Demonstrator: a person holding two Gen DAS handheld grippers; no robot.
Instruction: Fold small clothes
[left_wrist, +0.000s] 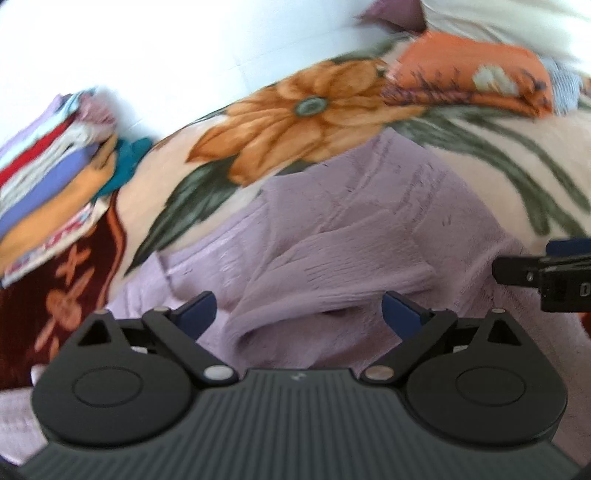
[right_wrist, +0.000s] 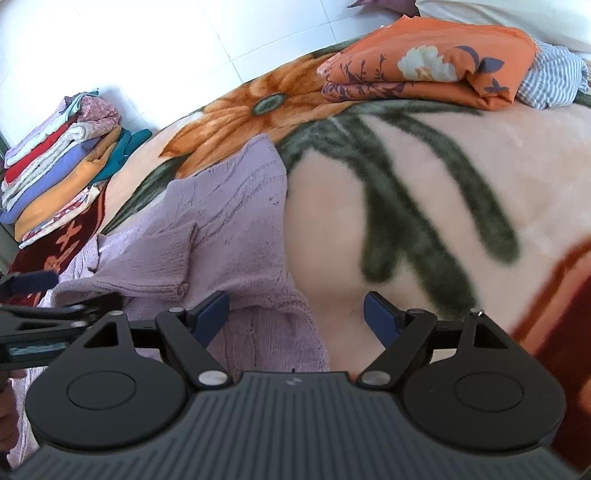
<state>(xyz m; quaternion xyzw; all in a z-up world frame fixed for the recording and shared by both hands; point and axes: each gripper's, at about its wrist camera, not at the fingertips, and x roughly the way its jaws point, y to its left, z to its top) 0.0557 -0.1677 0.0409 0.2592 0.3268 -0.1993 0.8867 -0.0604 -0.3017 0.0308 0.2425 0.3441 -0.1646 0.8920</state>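
Lying partly folded on the floral blanket (right_wrist: 424, 221), the lilac sweater (left_wrist: 332, 236) has a sleeve (right_wrist: 155, 258) laid across its body. The left gripper (left_wrist: 299, 314) hangs over the sweater's middle with jaws spread wide and nothing between the pads, while the right gripper (right_wrist: 295, 314) hangs over the sweater's right edge, jaws also wide and holding nothing. A clothes stack (right_wrist: 62, 162) sits well apart at the blanket's far left, and an orange cloth (right_wrist: 436, 70) lies folded at the far end.

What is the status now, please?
Left gripper open, right gripper open, both empty. Lilac sweater partly folded on floral blanket. Nothing in the way.
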